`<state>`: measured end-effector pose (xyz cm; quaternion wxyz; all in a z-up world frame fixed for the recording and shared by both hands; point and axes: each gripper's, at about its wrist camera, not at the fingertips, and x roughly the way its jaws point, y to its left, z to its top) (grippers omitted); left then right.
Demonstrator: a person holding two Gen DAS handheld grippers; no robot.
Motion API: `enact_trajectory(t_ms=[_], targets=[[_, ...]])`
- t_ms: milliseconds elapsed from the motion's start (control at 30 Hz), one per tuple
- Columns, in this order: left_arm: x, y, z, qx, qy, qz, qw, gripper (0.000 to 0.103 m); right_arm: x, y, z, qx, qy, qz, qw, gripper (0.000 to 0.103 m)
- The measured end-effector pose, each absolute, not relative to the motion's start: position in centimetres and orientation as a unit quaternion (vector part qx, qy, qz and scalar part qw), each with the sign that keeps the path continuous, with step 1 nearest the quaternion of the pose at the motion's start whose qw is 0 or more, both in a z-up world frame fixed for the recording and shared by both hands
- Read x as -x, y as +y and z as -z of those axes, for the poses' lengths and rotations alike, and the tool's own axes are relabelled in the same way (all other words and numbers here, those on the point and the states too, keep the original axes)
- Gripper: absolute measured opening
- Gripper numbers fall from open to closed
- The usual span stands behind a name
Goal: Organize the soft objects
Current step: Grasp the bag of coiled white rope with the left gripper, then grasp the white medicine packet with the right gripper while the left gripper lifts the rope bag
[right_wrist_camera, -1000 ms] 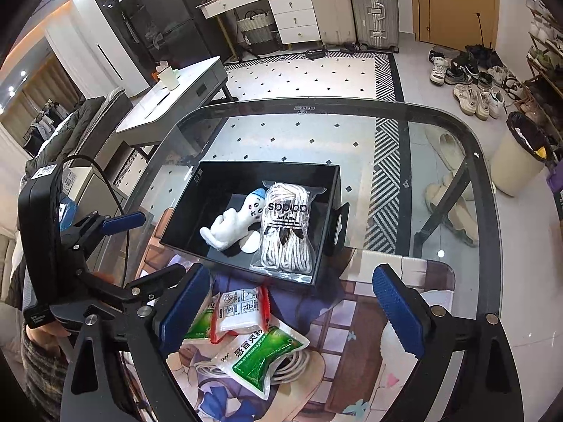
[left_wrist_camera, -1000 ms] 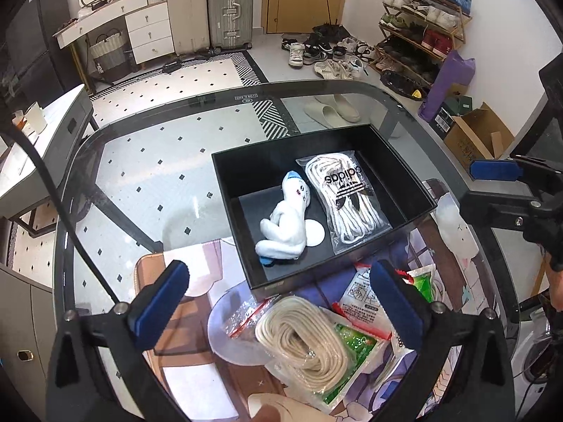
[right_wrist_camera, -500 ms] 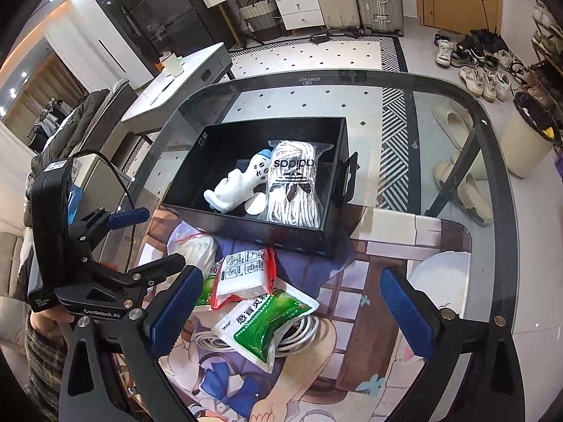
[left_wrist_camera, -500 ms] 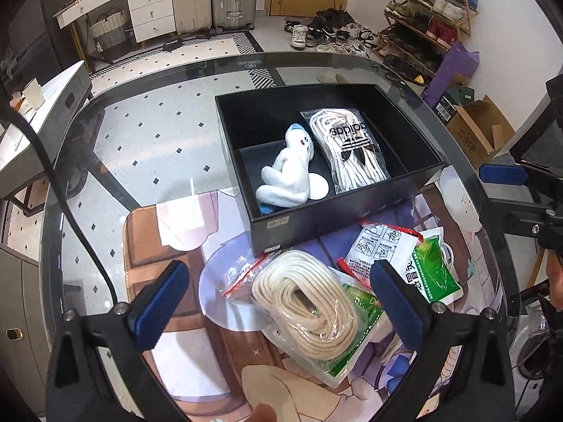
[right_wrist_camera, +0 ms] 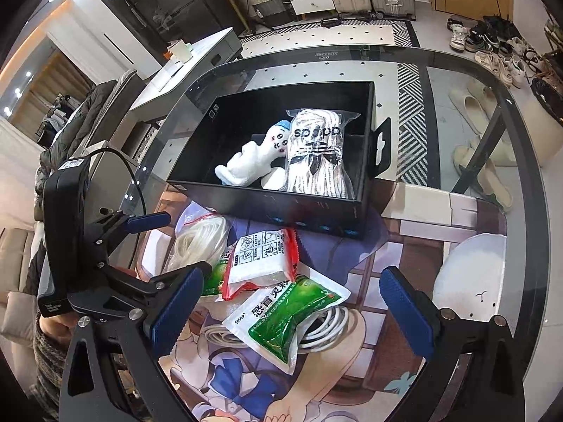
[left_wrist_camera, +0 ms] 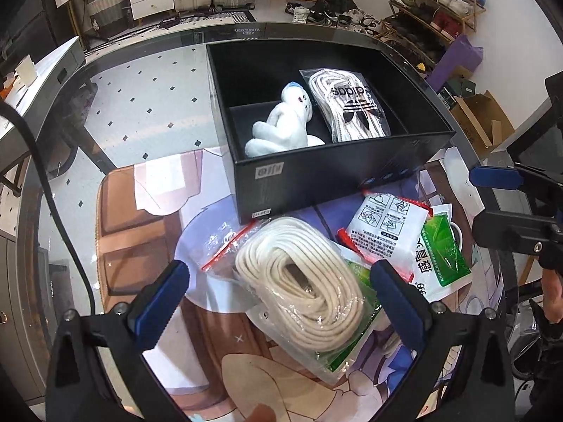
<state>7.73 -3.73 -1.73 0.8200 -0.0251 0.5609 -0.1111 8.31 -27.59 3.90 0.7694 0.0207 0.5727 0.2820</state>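
We are holding the left gripper (left_wrist_camera: 278,295) wide open over the bagged coil of cream rope (left_wrist_camera: 302,281), its blue pads standing apart on either side of the coil and touching nothing. The coil is lying flat on the printed mat (left_wrist_camera: 140,232), its long axis running from 11 o'clock down to 5 o'clock in the left wrist view, just beside the near wall of the black box (left_wrist_camera: 316,179). Inside the box, the white plush toy (left_wrist_camera: 281,126) is pointing its head toward 1 o'clock, and the bagged laces (left_wrist_camera: 352,105) are lying lengthwise beside it at 3 o'clock. We are keeping the right gripper (right_wrist_camera: 292,302) open too, hovering above the green sachet (right_wrist_camera: 292,313) and the red-edged white packet (right_wrist_camera: 260,260).
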Motion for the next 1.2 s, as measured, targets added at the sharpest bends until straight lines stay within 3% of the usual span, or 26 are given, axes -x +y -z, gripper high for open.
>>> enact_trajectory(t_ms=[333,800,967,1200], targets=[[-7.9,-2.8,2.7,0.05,0.564,0.118,0.816,0.101,-8.6,-25.4,-2.4,-0.014,0.584,-0.292,0.758,0.102],[-8.3,-1.5,3.0,0.061,0.562,0.12,0.816,0.079,-8.8,-24.5,-2.1,-0.01,0.591,-0.293,0.752,0.102],[-8.1,-0.9,2.8,0.056,0.561,0.113,0.819,0.055,-8.5,-23.5,-1.8,-0.004,0.594,-0.298,0.747,0.102],[-7.4,0.4,2.8,0.059,0.558,0.116,0.82,0.04,-8.6,-21.8,-1.5,0.011,0.597,-0.301,0.743,0.102]])
